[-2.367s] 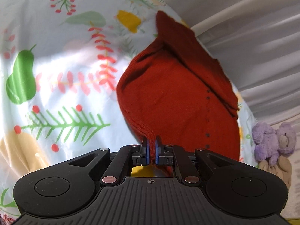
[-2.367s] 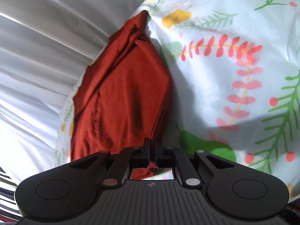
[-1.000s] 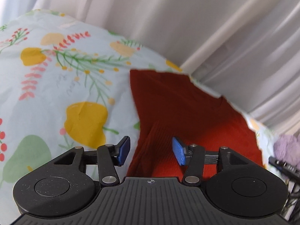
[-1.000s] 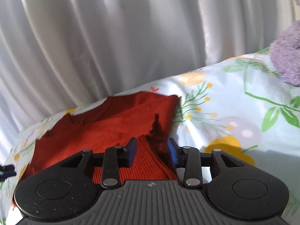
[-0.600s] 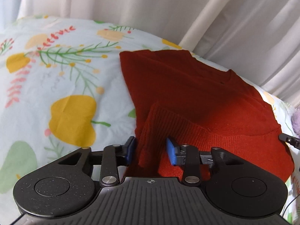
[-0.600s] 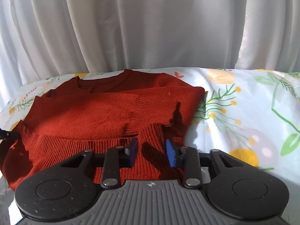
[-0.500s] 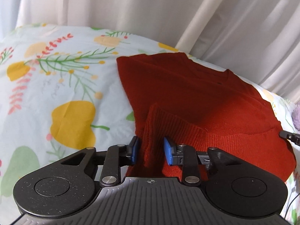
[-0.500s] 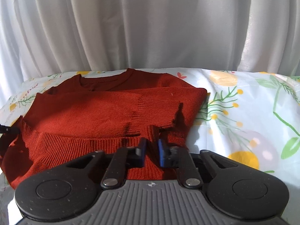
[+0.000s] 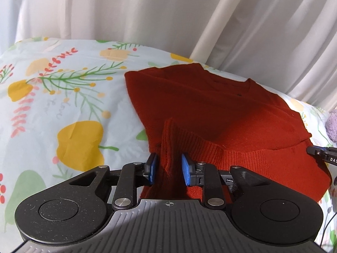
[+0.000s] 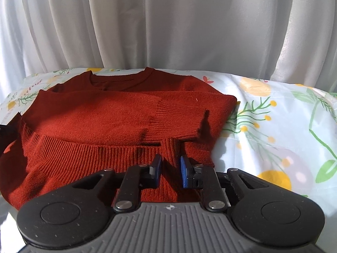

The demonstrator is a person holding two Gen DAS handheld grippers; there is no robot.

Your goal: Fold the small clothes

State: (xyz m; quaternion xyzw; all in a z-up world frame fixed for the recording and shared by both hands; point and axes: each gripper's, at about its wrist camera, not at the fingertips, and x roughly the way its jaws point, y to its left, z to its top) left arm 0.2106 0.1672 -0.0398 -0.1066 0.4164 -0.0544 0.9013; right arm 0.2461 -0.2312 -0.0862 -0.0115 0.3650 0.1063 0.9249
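The red knit sweater (image 10: 118, 122) lies folded at the far edge of the floral bedsheet (image 9: 63, 109), against the white curtain (image 10: 168, 21).

Left gripper (image 9: 168, 168): pads clamped on a raised fold of the ribbed hem (image 9: 242, 156).

Right gripper (image 10: 170, 170): jaws opening, hem fabric bunched between them.

Only the left view shows a purple plush toy (image 9: 332, 126); only the right shows the neckline (image 10: 122, 78).

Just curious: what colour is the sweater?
Rust red, a ribbed knit sweater; it shows best in the right wrist view.
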